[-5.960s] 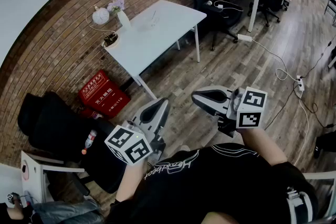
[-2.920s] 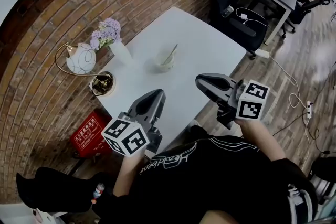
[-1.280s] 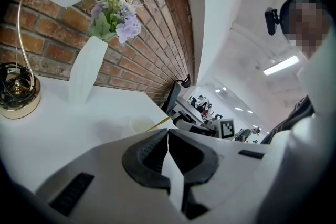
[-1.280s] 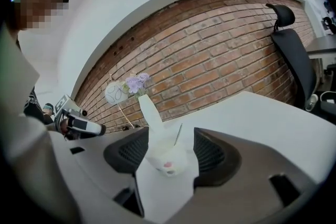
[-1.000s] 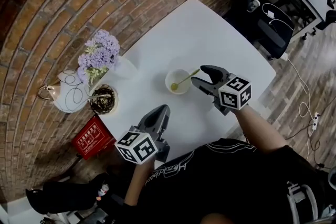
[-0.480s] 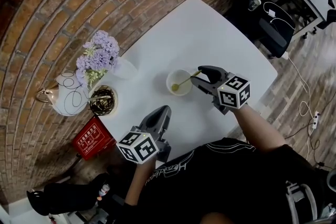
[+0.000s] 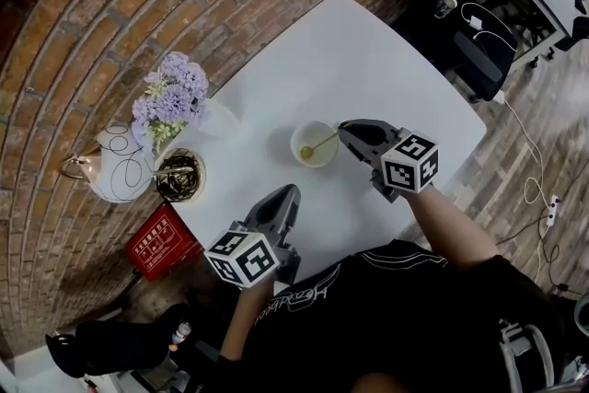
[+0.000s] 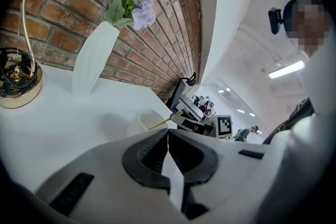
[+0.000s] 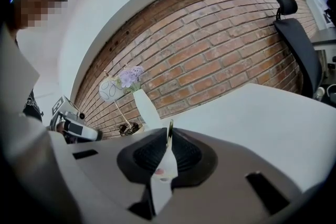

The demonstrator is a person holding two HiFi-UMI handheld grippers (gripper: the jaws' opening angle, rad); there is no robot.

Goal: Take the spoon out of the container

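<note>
A small white cup point(image 7: 314, 144) stands mid-table on the white table point(image 7: 368, 60), with a gold spoon point(image 7: 324, 141) leaning in it, handle pointing right. My right gripper point(image 7: 342, 130) is at the cup's right rim; its jaws have just been closing and now pinch the spoon's handle point(image 9: 169, 131), which shows as a thin gold strip between the pads. My left gripper point(image 7: 287, 191) hovers over the table's near edge, shut and empty. From the left gripper view, the cup point(image 8: 149, 120) and the spoon handle point(image 8: 160, 123) lie just past the left gripper point(image 8: 168, 131).
A white vase of purple flowers point(image 7: 207, 115), a round white lamp point(image 7: 115, 163) and its gold base point(image 7: 179, 175) stand at the table's left by the brick wall. A red box point(image 7: 166, 242) sits on the floor below. A black office chair point(image 7: 479, 41) is to the right.
The right gripper's jaws, wide open around the spoon handle before, have closed onto it. The left gripper has stayed where it was.
</note>
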